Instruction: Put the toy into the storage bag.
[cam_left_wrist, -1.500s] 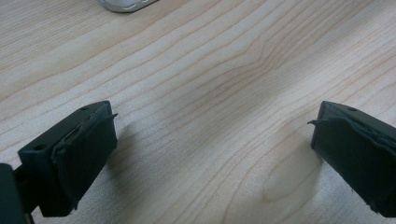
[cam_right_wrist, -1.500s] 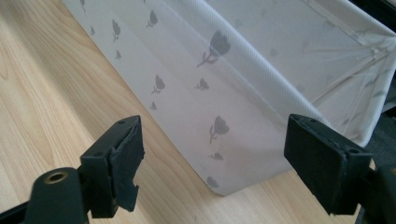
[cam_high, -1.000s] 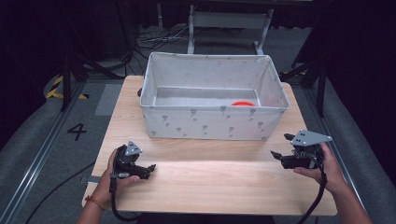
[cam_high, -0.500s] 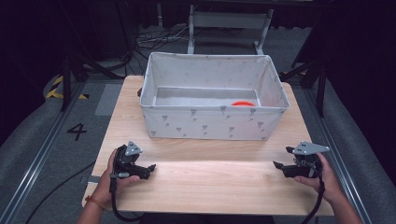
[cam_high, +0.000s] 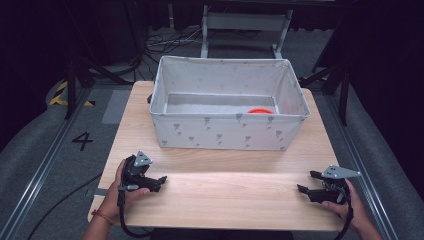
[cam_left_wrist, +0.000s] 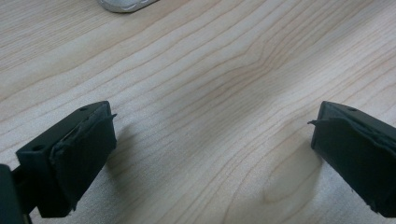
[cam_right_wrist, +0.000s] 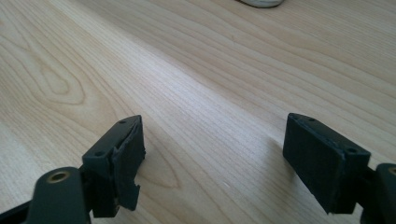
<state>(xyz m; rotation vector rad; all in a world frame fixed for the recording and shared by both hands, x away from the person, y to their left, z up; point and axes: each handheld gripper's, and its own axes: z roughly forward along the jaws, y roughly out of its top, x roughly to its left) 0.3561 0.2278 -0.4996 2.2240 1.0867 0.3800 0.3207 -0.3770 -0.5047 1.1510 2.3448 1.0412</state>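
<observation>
Our right claw (cam_high: 306, 182) has dropped to the surface (cam_high: 225, 195); like the left claw (cam_high: 161, 181), it gapes wide and empty; we judge nothing begun, the next move a reach toward the bin (cam_high: 220, 132).

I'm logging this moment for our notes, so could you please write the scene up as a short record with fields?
setting: light wooden table, dark room behind
container: grey fabric bin with small printed marks, standing on the far half of the table
bin contents: one orange-red object by the right end; what it is cannot be told
left claw: open, empty, low over the near left of the table
right claw: open, empty, low over the near right
floor mark: number 4 left of the table
</observation>
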